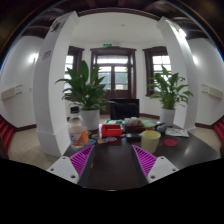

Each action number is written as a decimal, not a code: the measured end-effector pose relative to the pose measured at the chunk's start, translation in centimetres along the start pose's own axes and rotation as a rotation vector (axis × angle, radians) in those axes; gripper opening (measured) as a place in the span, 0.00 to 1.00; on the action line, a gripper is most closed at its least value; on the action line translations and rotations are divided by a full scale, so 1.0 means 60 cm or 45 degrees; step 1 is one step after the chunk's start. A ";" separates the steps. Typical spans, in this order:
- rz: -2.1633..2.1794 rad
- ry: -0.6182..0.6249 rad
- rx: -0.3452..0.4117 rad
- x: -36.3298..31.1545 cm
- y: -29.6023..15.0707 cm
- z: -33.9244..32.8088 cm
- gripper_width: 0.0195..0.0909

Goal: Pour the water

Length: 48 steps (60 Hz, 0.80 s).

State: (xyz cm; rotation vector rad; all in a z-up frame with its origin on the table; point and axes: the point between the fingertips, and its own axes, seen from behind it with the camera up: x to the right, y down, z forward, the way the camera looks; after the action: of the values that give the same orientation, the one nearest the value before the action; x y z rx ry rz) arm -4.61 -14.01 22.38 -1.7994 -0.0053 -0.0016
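- White walls, a dark wooden door with windows, and white pillars form the background of a bright room seen from the gripper's own camera.
- Two leafy potted plants stand at the back, one plant (88, 88) left of the door and another (170, 92) to its right.
- Nearer, a dark desk (115, 165) carries a cluster of small items along its far edge.
- A clear plastic bottle (76, 128) with a pale cap stands upright on the desk; this is most likely the water container for the pour.
- To the right of the bottle sit a red item (112, 129), a yellowish cup-like container (150, 139) and a small red object (171, 143); their exact nature is too small to tell.
- The gripper (113, 160) hangs above the near part of the desk with its fingers spread apart and nothing between them; the pink pads (82, 159) show on the inner faces.
- The bottle stands beyond the left finger, apart from it and not yet grasped.
- Judged step: reaching for the bottle.
- To do it well, swing left until the bottle is centred between the fingers, close on its body below the neck, and keep it upright until it is over the receiving cup.
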 end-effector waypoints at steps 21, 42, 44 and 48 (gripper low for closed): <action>0.006 -0.213 -0.034 -0.073 -0.064 0.059 0.76; 0.032 -0.228 0.025 -0.040 -0.184 0.202 0.59; 0.024 -0.214 0.027 -0.033 -0.186 0.211 0.47; 0.002 -0.210 0.037 -0.022 -0.196 0.222 0.42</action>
State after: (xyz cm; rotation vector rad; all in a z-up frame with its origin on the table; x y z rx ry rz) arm -6.01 1.63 30.82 -1.7657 -0.1211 0.1475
